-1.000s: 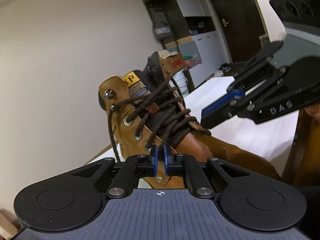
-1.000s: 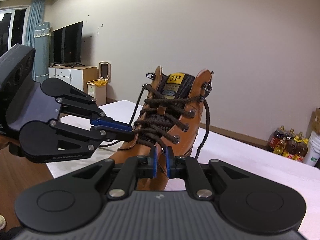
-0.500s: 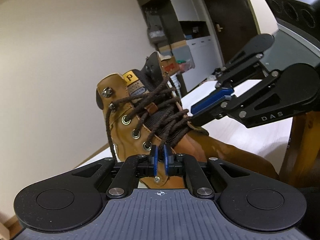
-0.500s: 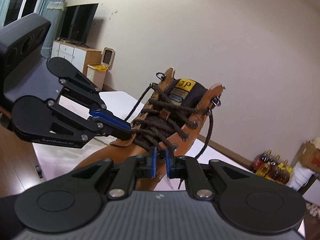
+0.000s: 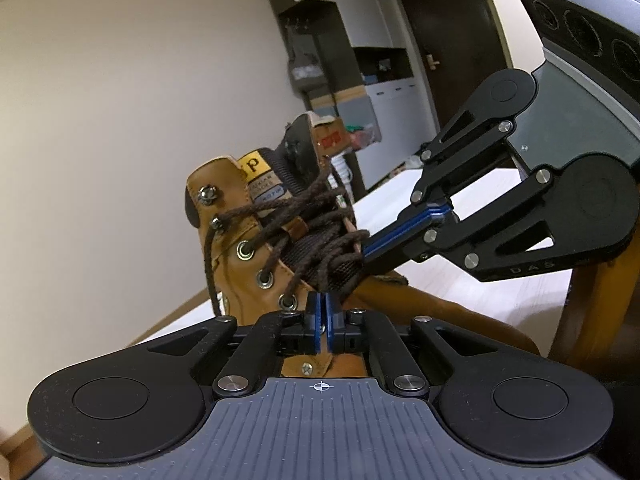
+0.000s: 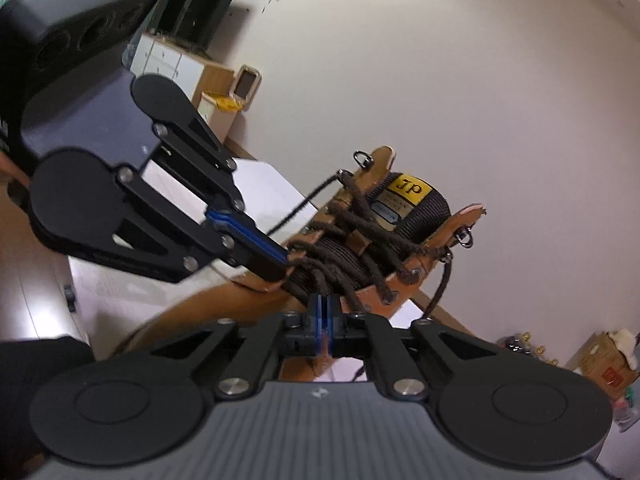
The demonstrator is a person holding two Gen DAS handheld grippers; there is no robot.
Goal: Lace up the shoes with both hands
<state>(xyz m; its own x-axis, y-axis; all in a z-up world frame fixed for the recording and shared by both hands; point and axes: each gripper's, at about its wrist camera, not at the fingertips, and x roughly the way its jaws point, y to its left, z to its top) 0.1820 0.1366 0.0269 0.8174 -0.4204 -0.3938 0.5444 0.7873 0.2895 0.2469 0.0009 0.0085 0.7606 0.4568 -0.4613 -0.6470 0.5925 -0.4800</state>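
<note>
Both the left tool (image 5: 322,320) and the right tool (image 6: 323,322) are pinched narrow on the brown lace (image 5: 316,236) crossing the tan boot (image 5: 228,248) just ahead of them, so this looks like mid-lacing tightening, calling for even outward pulls.

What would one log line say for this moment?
left gripper: shut at laces | right gripper: shut at laces | boot: on table, top hooks unlaced
</note>
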